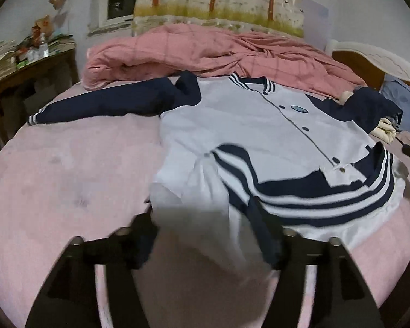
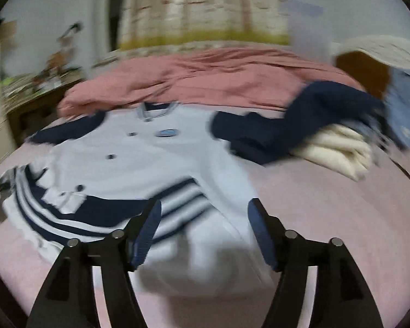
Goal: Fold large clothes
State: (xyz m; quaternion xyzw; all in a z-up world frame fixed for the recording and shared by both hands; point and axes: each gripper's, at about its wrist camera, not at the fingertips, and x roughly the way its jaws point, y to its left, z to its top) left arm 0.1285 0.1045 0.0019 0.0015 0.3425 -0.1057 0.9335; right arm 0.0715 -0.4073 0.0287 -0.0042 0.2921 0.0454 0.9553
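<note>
A white baseball jacket [image 1: 246, 120] with navy sleeves and a navy-striped hem lies face up on the pink bed. Its left sleeve [image 1: 106, 104] stretches out to the left. In the left wrist view, the hem corner is lifted and white cloth fills the gap between my left gripper's [image 1: 205, 232] jaws, which stand fairly wide apart. The jacket [image 2: 150, 158] also shows in the blurred right wrist view. My right gripper [image 2: 203, 218] is open over the hem's right corner, with cloth between and under its fingers. The right sleeve [image 2: 295, 120] lies over a cream garment.
A rumpled salmon quilt [image 1: 205, 52] lies behind the jacket. A folded cream garment [image 2: 339, 150] and blue cloth [image 2: 407, 114] sit at the right by the wooden headboard [image 1: 360, 65]. A cluttered wooden side table [image 1: 27, 65] stands at the left. The pink sheet [image 1: 68, 169] lies to the jacket's left.
</note>
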